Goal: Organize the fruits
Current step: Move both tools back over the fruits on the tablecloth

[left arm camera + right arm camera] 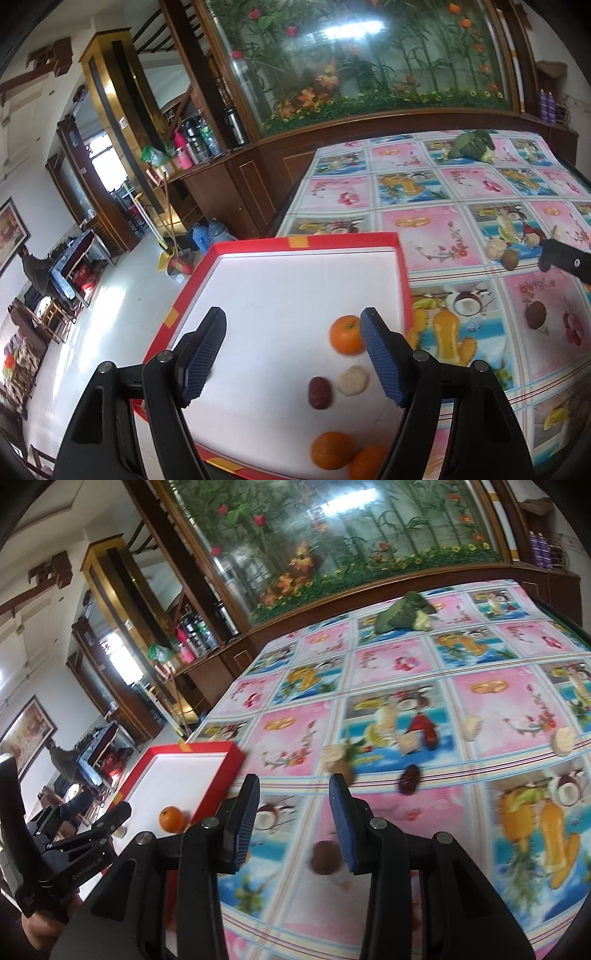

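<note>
My left gripper [293, 350] hangs open over a red-rimmed white tray [306, 242] with nothing between its fingers. In the tray lie an orange [345, 334], a pale round piece [352, 380], a dark red date [320, 392] and two more oranges [332, 450] near the front. My right gripper [293, 812] is open above the patterned tablecloth [480, 686], empty. A brown round fruit [324, 857] sits just below and left of its right finger. Farther out lie another brown fruit [347, 771], a dark date [409, 775] and pale pieces [563, 741]. The right gripper's tip [561, 254] shows in the left wrist view.
A green leafy vegetable [402, 611] lies at the table's far side. Behind the table stands a wooden cabinet with a glass plant display [369, 62]. The tray [192, 747] sits at the table's left edge, with floor beyond. A hand [37, 930] holds the left gripper's body.
</note>
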